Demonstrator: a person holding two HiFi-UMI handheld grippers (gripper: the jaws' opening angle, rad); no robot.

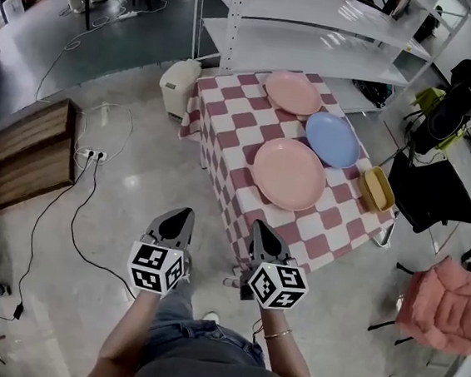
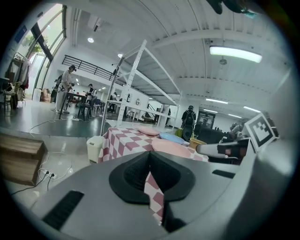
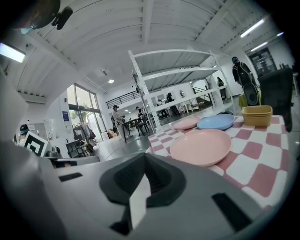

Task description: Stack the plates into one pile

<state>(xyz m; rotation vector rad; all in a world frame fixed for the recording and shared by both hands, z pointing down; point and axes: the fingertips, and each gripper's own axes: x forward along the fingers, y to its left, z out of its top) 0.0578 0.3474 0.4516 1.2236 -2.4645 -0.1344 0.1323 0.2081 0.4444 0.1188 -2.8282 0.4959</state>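
Observation:
Three plates lie apart on a red-and-white checked table [image 1: 226, 116]: a near pink plate [image 1: 289, 174] [image 3: 206, 146] [image 2: 171, 146], a blue plate [image 1: 333, 139] [image 3: 216, 122] [image 2: 171, 137] behind it, and a far pink plate [image 1: 293, 92] [image 3: 186, 123]. My left gripper [image 1: 178, 217] [image 2: 150, 157] hangs over the floor just left of the table's near corner, shut and empty. My right gripper [image 1: 263, 231] [image 3: 144, 159] is at the table's near edge, short of the near pink plate, jaws together with nothing in them.
A yellow tub [image 1: 378, 189] [image 3: 257, 115] sits on the table's right edge. A white bin [image 1: 177, 87] stands by the table's far left corner, a white shelf rack [image 1: 319, 25] behind. A wooden bench [image 1: 17, 156], a power strip [image 1: 93, 154] and a pink-cushioned chair [image 1: 445, 302] stand around.

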